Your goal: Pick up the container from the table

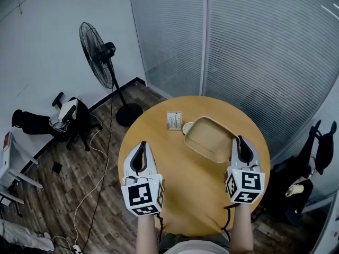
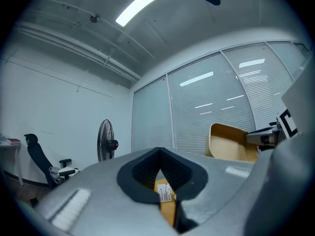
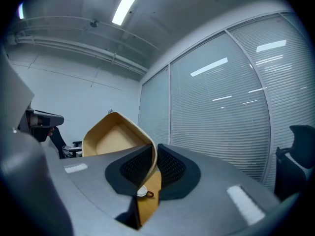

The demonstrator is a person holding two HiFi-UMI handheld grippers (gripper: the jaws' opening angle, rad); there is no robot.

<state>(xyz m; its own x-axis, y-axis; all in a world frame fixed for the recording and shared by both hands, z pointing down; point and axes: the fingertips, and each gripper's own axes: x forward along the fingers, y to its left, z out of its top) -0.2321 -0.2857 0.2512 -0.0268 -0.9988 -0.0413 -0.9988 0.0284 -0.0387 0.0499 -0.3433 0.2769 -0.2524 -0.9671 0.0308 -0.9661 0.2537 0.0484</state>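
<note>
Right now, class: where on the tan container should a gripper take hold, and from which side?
Its thin side wall, from the right: the container is open-topped and looks too broad to span, so one pad goes inside, one outside, as the right gripper grips it.

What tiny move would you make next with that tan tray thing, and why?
Probably raise the right gripper straight up a little. Its jaws are shut on the rim of the tan container, which looks tilted over the round table, and a small white object sits right beside its far corner, so lifting seems safer than sliding.
</note>
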